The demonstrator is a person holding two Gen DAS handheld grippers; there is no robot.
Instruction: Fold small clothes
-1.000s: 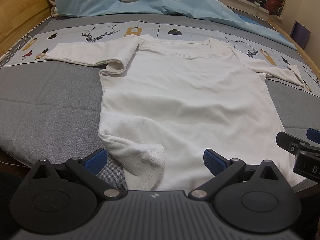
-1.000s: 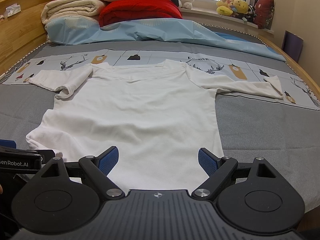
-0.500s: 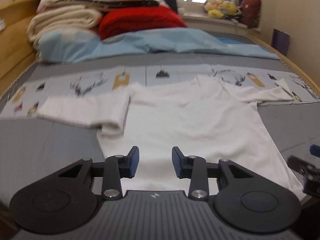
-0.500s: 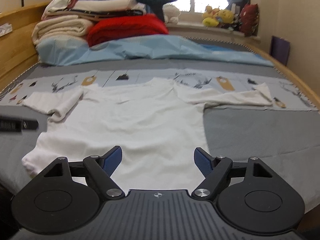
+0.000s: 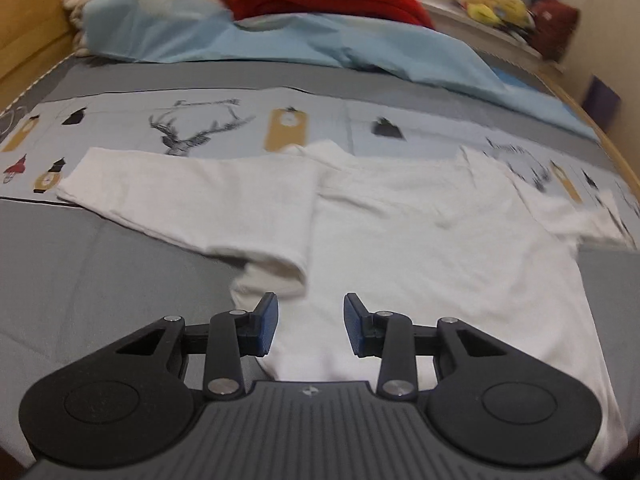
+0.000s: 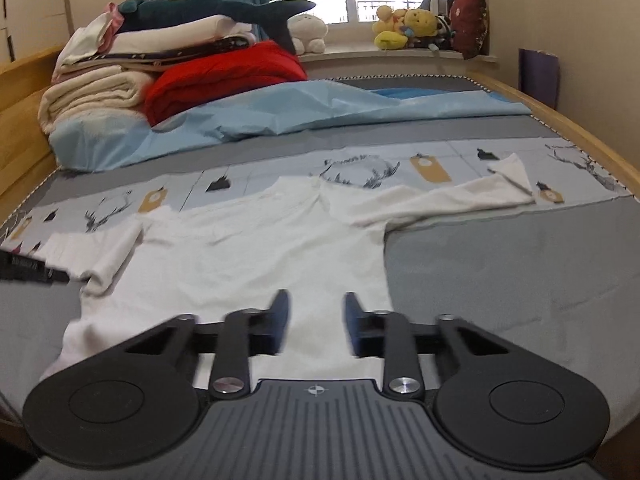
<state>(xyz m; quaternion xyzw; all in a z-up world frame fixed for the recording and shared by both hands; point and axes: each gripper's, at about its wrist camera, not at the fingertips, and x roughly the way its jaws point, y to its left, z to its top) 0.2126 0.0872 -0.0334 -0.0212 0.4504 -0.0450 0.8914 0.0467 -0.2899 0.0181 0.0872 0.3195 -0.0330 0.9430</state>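
The white shirt [image 6: 256, 256] lies flat on the grey bedspread [image 6: 520, 272], filling the middle of both frames, its left sleeve doubled back. My left gripper [image 5: 311, 326] hangs over the lower body, jaws partly apart, gripping nothing. My right gripper [image 6: 316, 324] is closing above the hem, nothing between its pads.

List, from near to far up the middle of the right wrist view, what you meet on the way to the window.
right gripper → white shirt → patterned grey bedspread → light blue sheet → plush toys on the windowsill
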